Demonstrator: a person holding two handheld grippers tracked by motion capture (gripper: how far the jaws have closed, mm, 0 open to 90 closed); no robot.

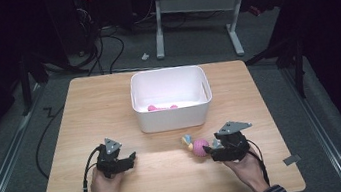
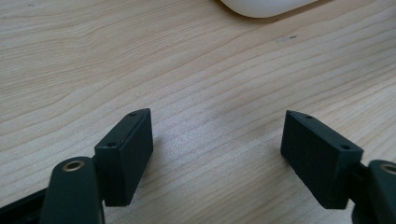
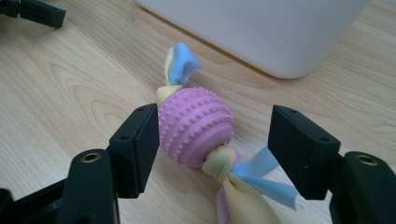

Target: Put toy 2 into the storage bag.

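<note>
A pink knobbly ball toy [image 1: 199, 146] with yellow and blue cloth tails knotted at both ends lies on the wooden table just in front of the white bin [image 1: 174, 120]. My right gripper [image 1: 207, 150] reaches it from the right. In the right gripper view the ball [image 3: 195, 125] sits between the open jaws of that gripper [image 3: 215, 114]; the left jaw touches its side and the right jaw stands apart. My left gripper [image 1: 131, 158] rests low over the table at the front left, and in its own view it [image 2: 217, 115] stands open over bare wood.
The bin holds another pink item [image 1: 161, 107] at its bottom. A corner of the bin [image 2: 266, 7] lies ahead of the left gripper, and its wall [image 3: 261, 32] rises close behind the ball. The left gripper [image 3: 32, 11] shows far off in the right gripper view.
</note>
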